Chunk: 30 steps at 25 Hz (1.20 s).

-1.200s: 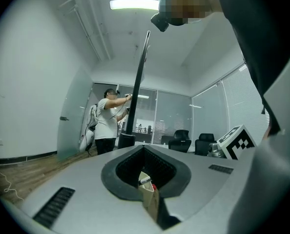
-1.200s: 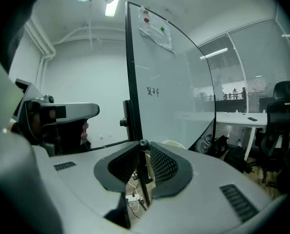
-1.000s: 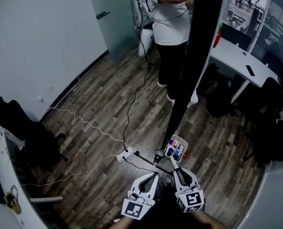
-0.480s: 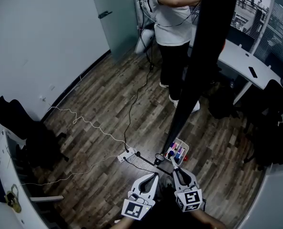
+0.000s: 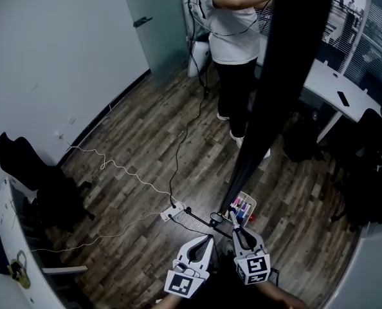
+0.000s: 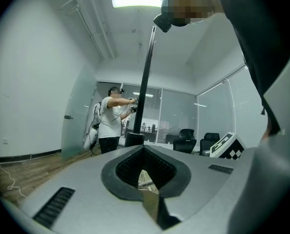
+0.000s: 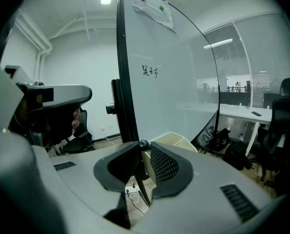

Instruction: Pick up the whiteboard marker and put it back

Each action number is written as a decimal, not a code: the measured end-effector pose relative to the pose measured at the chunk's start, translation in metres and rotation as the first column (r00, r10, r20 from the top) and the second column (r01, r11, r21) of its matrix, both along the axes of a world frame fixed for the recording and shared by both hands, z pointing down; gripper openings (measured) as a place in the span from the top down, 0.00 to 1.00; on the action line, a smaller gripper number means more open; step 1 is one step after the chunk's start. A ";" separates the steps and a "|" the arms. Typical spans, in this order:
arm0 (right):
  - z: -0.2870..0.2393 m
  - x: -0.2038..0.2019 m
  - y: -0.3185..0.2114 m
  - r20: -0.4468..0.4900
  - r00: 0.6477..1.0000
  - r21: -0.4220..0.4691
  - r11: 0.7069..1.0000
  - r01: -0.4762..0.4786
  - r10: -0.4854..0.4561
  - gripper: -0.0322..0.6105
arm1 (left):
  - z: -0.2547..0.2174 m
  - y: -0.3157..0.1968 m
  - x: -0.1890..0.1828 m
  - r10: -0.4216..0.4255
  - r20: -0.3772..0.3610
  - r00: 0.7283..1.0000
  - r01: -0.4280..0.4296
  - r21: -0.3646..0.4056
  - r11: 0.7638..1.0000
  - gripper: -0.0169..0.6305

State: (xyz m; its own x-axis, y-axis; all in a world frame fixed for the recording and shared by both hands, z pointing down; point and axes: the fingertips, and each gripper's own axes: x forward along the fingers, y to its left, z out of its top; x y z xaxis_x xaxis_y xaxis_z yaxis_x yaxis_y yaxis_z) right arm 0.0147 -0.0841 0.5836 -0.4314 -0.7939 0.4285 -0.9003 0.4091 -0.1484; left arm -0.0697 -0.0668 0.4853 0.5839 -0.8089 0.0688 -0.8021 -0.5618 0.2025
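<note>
My right gripper (image 5: 235, 227) (image 7: 144, 149) is shut on a dark whiteboard marker (image 7: 144, 144), seen end-on as a round black tip between the jaws. In the head view the marker (image 5: 231, 217) points at the cream marker tray (image 5: 247, 198) (image 7: 176, 141), which holds several coloured markers at the foot of the whiteboard. The whiteboard (image 7: 174, 82) stands just ahead of the right gripper with a little writing on it. In the head view it shows edge-on as a tall black strip (image 5: 274, 89). My left gripper (image 5: 206, 239) (image 6: 143, 150) hangs beside the right one, shut and holding nothing.
A person in a white shirt (image 5: 233, 18) stands beyond the board. A power strip (image 5: 172, 210) and loose cables (image 5: 123, 171) lie on the wooden floor left of the tray. A black chair (image 5: 46, 185) stands at the left, a white desk (image 5: 336, 89) at the right.
The head view has drifted slightly, so the tray sits a little lower and nearer the right gripper's tip. Both grippers stay shut and side by side.
</note>
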 end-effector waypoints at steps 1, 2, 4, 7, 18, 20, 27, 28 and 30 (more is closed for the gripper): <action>0.002 0.000 -0.001 -0.003 1.000 -0.003 1.000 0.000 0.000 0.83 | 0.001 0.000 0.000 -0.001 0.002 1.000 0.001 0.000 1.000 0.96; 0.004 0.000 -0.002 -0.004 1.000 -0.007 1.000 0.000 0.000 0.83 | 0.001 0.000 -0.001 -0.001 0.004 1.000 0.001 -0.001 1.000 0.96; 0.004 -0.001 -0.003 -0.001 1.000 -0.010 1.000 0.001 -0.001 0.83 | 0.002 -0.001 0.000 -0.005 0.003 1.000 0.005 -0.004 1.000 0.96; 0.005 -0.001 -0.004 -0.001 1.000 -0.009 1.000 0.005 -0.005 0.83 | 0.002 -0.003 -0.001 -0.011 0.000 1.000 0.011 -0.009 1.000 0.96; 0.016 -0.004 -0.002 0.009 0.999 -0.022 0.999 0.032 -0.032 0.82 | 0.004 -0.003 0.000 -0.011 -0.001 1.000 0.011 -0.014 1.000 0.96; 0.014 -0.006 -0.003 0.015 0.999 -0.017 0.999 0.039 -0.039 0.81 | 0.004 -0.005 -0.001 -0.012 -0.001 1.000 0.012 -0.015 1.000 0.96; 0.010 -0.008 -0.003 0.025 0.998 -0.016 0.999 0.049 -0.049 0.80 | 0.004 -0.004 -0.002 -0.017 0.003 1.000 0.017 -0.014 1.000 0.96; 0.010 -0.008 -0.003 0.028 0.998 -0.016 0.999 0.050 -0.049 0.80 | 0.004 -0.004 -0.001 -0.018 0.004 1.000 0.018 -0.013 1.000 0.96; 0.009 -0.007 -0.004 0.027 0.999 -0.013 0.999 0.048 -0.047 0.80 | 0.003 -0.005 -0.001 -0.020 0.001 1.000 0.020 -0.007 1.000 0.96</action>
